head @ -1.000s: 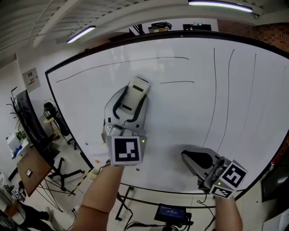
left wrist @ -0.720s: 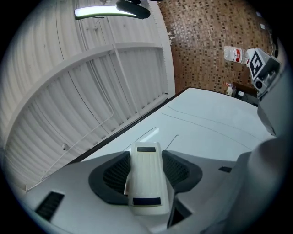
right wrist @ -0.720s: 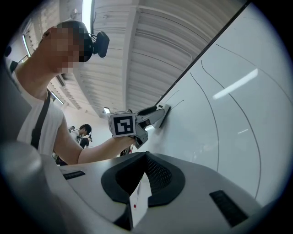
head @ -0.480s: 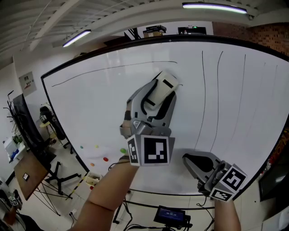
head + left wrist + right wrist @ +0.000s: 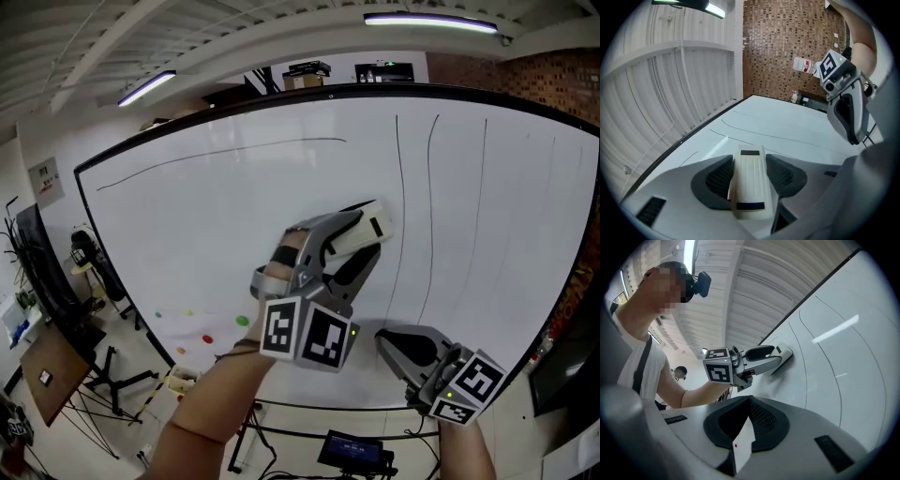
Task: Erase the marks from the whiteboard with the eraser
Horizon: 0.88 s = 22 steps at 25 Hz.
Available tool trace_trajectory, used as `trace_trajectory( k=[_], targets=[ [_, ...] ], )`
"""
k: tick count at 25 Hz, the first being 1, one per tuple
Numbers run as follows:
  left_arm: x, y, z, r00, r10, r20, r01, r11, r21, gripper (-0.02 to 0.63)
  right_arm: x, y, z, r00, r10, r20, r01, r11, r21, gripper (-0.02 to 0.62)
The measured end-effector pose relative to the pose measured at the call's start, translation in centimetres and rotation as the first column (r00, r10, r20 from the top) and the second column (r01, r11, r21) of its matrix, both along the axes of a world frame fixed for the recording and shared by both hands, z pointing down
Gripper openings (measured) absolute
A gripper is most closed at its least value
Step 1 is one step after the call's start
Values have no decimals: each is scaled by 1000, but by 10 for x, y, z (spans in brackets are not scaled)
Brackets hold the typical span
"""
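Whiteboard point(image 5: 187, 216) w/ black lines point(image 5: 402, 187); cream eraser point(image 5: 367, 230) clamped in left gripper point(image 5: 361, 242), long axis aimed 2 o'clock; right gripper point(image 5: 382, 339) at 5 o'clock, jaws closed, empty.

Workshop-lab here: big whiteboard point(image 5: 216, 216) ahead of the left tool point(image 5: 367, 239), brick wall point(image 5: 553, 66), strip lights point(image 5: 431, 19), stands point(image 5: 112, 366) off left.

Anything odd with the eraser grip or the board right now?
Nothing stands out. The eraser sits straight between the left gripper's jaws, against the whiteboard. The vertical lines beside it are not yet erased. The right gripper is shut and empty.
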<state>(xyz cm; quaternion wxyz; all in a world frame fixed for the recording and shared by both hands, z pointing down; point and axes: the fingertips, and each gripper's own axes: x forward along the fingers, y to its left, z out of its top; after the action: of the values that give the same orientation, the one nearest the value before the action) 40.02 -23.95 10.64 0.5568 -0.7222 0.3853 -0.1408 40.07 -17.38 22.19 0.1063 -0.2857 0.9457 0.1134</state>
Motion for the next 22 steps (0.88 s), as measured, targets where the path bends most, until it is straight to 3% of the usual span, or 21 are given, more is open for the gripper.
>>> trace_trajectory(
  k=[3,6,10,18,22],
  targets=[
    [-12,-3,-14,999,-36,-20,37,998,50,249,0,4,-1,1000,1,-8,-1,1000,4,18],
    [-33,-6,-49,991,-50,-127,60,995,77,250,2,9,-2,1000,6,-8,-6,1000,8,17],
    [-74,-7,-79,956,-79,-281,98,994,53,250,8,13,0,1000,21,-3,-21,1000,2,17],
    [-145,-15,-44,914,-141,-380,194,975,105,253,22,17,12,999,48,22,-47,998,-42,18],
    [-155,-16,5,912,-131,-389,178,980,86,253,17,18,21,999,38,21,-36,997,-62,18]
  ],
)
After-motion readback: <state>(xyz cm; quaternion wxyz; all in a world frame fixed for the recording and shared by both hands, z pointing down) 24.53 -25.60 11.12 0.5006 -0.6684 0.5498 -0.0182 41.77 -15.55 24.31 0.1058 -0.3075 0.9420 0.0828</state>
